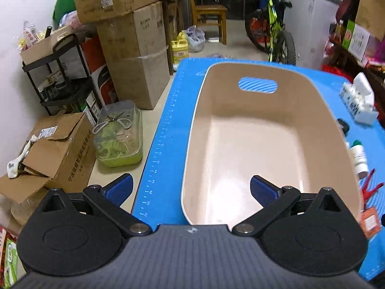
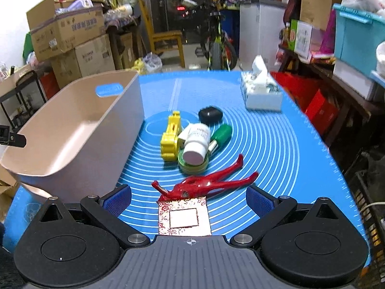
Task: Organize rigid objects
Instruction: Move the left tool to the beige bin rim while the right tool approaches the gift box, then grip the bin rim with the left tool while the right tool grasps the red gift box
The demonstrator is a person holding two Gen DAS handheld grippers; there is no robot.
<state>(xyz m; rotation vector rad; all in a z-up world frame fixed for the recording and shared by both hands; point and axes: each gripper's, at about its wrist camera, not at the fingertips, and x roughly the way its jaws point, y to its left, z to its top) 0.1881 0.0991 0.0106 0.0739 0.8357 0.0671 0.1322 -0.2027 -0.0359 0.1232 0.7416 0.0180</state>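
Tissue box [image 2: 262, 94], bicycle [image 2: 217, 45], cartons [image 1: 134, 55]

Empty beige bin [image 2: 72, 130], cluttered small items [image 2: 192, 142] beside it

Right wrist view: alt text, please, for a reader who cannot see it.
The open right hand-held gripper hovers over a blue mat, above a red tool and patterned card. Beyond lie small bottles and a yellow tool, with an empty beige bin alongside.

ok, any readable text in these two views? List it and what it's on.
None reads cleanly.
White bottle label: blurred.
Mat ruler numbers: too small.
Floor carton: Chinese print, blurred.
Stacked cartons: print blurred.
Tissue box: print blurred.
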